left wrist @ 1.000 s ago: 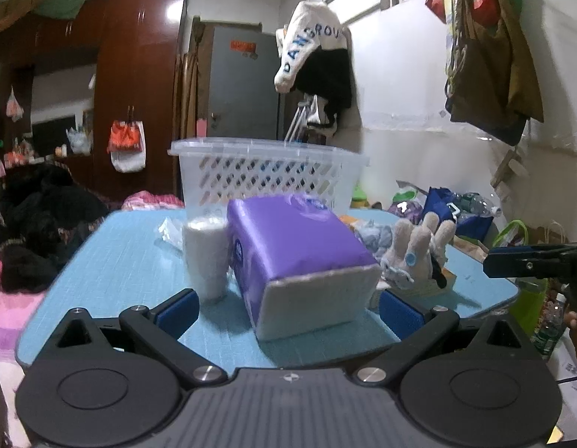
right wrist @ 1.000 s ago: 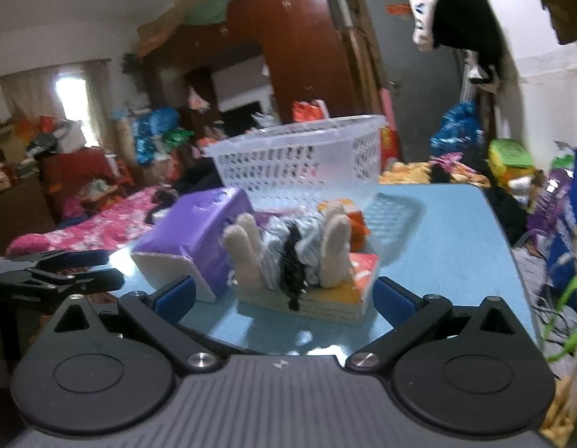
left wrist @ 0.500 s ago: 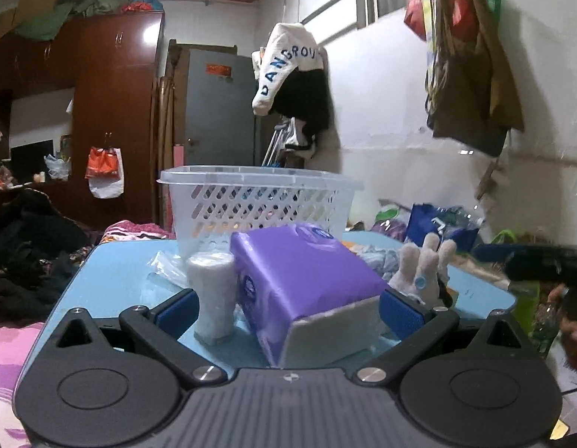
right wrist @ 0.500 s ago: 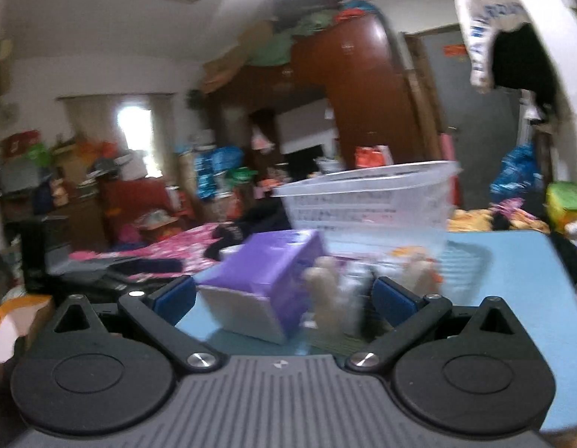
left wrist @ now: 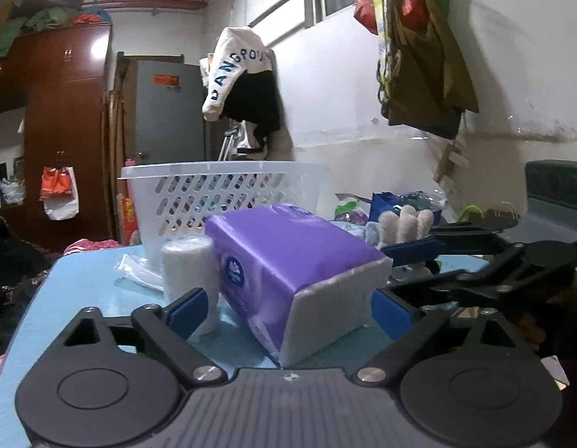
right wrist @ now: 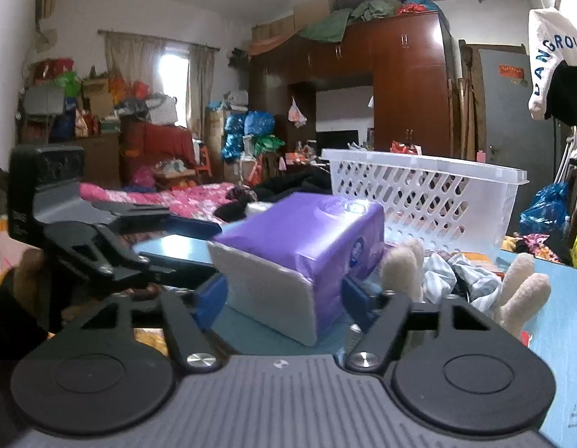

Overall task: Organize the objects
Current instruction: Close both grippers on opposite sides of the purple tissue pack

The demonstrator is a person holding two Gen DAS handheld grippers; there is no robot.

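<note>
A purple tissue pack (left wrist: 299, 261) lies on the blue table (left wrist: 64, 298); it also shows in the right wrist view (right wrist: 307, 246). My left gripper (left wrist: 288, 310) is open, with its fingers on either side of the pack's near white end. My right gripper (right wrist: 284, 295) is open too, with its fingers around the pack's other white end. A white paper roll (left wrist: 189, 272) stands just left of the pack. A plush toy (right wrist: 512, 291) lies on folded cloth to the right. A white plastic basket (left wrist: 221, 194) stands behind.
The right gripper's body (left wrist: 512, 261) shows at the right of the left wrist view, and the left gripper's body (right wrist: 83, 239) at the left of the right wrist view. A clear plastic bag (left wrist: 135, 268) lies by the basket. Beyond the table are a wardrobe and a cluttered bed.
Both grippers have dropped lower and moved in toward the purple tissue pack from opposite sides. The right gripper swung left, from facing the plush toy to facing the pack.
</note>
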